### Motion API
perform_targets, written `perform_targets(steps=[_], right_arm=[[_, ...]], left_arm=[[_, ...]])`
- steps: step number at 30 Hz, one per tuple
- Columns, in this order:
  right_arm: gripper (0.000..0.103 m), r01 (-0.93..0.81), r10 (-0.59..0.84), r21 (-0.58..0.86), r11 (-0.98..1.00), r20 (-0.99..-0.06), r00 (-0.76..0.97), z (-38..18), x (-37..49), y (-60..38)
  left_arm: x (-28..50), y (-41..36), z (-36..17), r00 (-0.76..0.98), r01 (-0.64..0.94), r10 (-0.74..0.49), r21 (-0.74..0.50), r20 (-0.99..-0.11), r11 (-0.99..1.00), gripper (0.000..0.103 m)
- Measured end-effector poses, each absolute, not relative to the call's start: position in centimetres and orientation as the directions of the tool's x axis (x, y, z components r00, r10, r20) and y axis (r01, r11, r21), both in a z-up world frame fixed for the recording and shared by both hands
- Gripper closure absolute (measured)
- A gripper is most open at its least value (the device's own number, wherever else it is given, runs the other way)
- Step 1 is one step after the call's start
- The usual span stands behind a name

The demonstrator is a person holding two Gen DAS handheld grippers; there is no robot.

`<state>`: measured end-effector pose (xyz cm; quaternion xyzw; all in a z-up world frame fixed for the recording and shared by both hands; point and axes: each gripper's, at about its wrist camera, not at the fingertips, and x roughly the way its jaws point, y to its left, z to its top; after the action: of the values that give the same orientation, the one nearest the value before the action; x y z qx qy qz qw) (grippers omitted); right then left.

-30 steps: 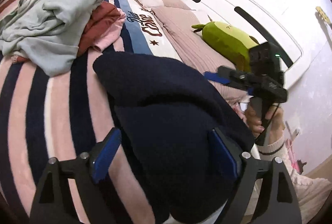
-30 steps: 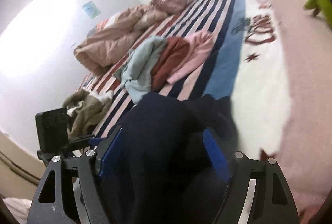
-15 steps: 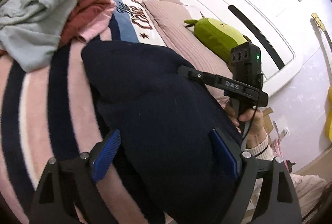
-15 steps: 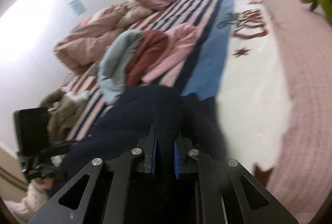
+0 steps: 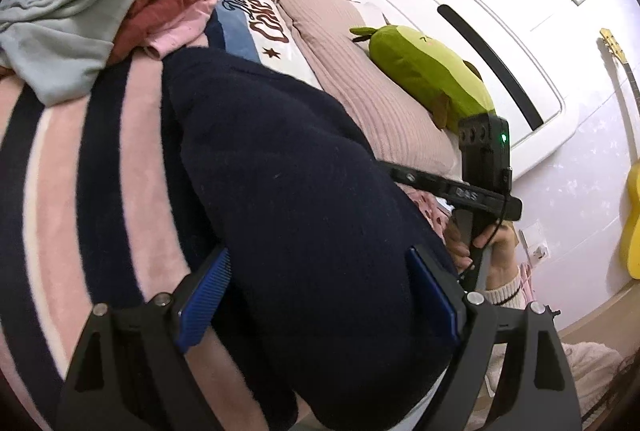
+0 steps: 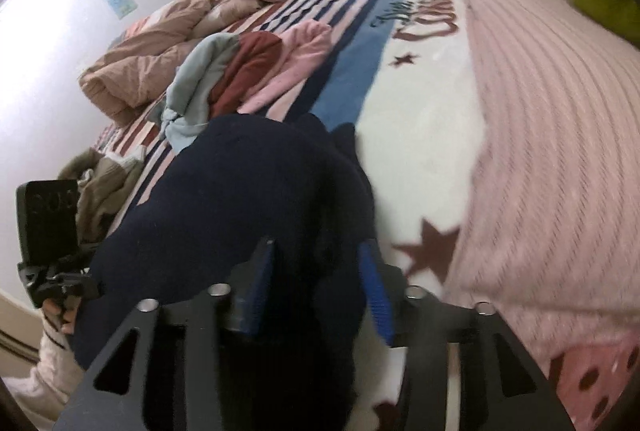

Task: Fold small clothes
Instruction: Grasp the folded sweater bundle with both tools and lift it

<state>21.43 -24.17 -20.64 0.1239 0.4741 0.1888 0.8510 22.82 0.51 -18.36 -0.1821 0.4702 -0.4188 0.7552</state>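
Note:
A dark navy garment [image 5: 288, 191] lies bunched on the striped bed near its edge; it also shows in the right wrist view [image 6: 224, 199]. My left gripper [image 5: 320, 295] is open, its blue pads on either side of the garment's near end. My right gripper [image 6: 316, 283] is partly open, its blue pads apart with a fold of the navy cloth between them. The right gripper's body [image 5: 484, 167] shows at the garment's far side in the left wrist view.
A heap of light blue, dark red and pink clothes [image 6: 244, 71] lies further up the bed. A green plush toy [image 5: 428, 75] rests on pink pillows by the white headboard [image 5: 460, 3]. A crumpled pink duvet [image 6: 152, 59] and olive clothes [image 6: 100, 187] lie left.
My right gripper shut on the navy garment half a second ago and has now opened partway. My left gripper stayed open and moved closer over the garment.

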Motion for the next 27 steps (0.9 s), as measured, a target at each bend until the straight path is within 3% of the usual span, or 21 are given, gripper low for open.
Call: perform_targets(steps=[2, 4, 6, 10, 13, 15, 16, 18, 21, 24, 27], right_arm=[[0.04, -0.199, 0.484, 0.445, 0.873, -0.742, 0.463, -20.7, 20.9, -24.9], [0.036, -0.197, 0.544, 0.516, 0.834, -0.707, 0.452, -20.6, 20.2, -25.9], [0.016, -0.183, 0.584, 0.571, 0.8, -0.673, 0.454, -20.4, 19.8, -26.5], [0.013, -0.178, 0.674, 0.67, 0.721, -0.618, 0.404, -20.8, 19.7, -27.1], [0.011, -0.192, 0.707, 0.687, 0.7, -0.632, 0.318, -21.9, 20.4, -25.8], [0.011, -0.201, 0.708, 0.68, 0.705, -0.655, 0.266, -23.2, 21.2, -24.6], [0.012, -0.197, 0.703, 0.676, 0.71, -0.663, 0.256, -23.7, 21.5, -24.3], [0.036, -0.199, 0.715, 0.688, 0.698, -0.659, 0.233, -24.8, 22.1, -23.5], [0.048, -0.188, 0.778, 0.756, 0.626, -0.593, 0.208, -26.1, 22.7, -22.7], [0.06, -0.195, 0.804, 0.783, 0.591, -0.55, 0.226, -26.3, 23.0, -22.6], [0.065, -0.248, 0.795, 0.759, 0.602, -0.539, 0.277, -25.0, 22.3, -22.3]], left_arm=[[23.0, 1.2, -17.8, 0.227, 0.458, -0.802, -0.666, -0.553, 0.589, 0.018], [23.3, 2.0, -17.2, 0.248, 0.457, -0.799, -0.661, -0.548, 0.595, 0.018], [23.6, 2.6, -16.8, 0.269, 0.453, -0.786, -0.647, -0.556, 0.613, 0.018], [24.8, 3.3, -16.6, 0.267, 0.435, -0.782, -0.654, -0.563, 0.619, 0.018], [25.6, 2.3, -17.7, 0.242, 0.424, -0.758, -0.636, -0.606, 0.644, 0.018], [26.1, 1.8, -18.6, 0.223, 0.421, -0.779, -0.663, -0.586, 0.619, 0.02], [26.4, 1.7, -19.0, 0.206, 0.408, -0.797, -0.69, -0.568, 0.597, 0.03], [26.8, 1.3, -19.8, 0.181, 0.385, -0.822, -0.73, -0.539, 0.564, 0.049], [26.9, 0.5, -19.8, 0.197, 0.39, -0.785, -0.687, -0.588, 0.613, 0.057], [27.0, 0.6, -19.5, 0.209, 0.383, -0.793, -0.698, -0.572, 0.604, 0.064], [26.3, 0.7, -17.9, 0.235, 0.424, -0.807, -0.69, -0.541, 0.586, 0.07]])
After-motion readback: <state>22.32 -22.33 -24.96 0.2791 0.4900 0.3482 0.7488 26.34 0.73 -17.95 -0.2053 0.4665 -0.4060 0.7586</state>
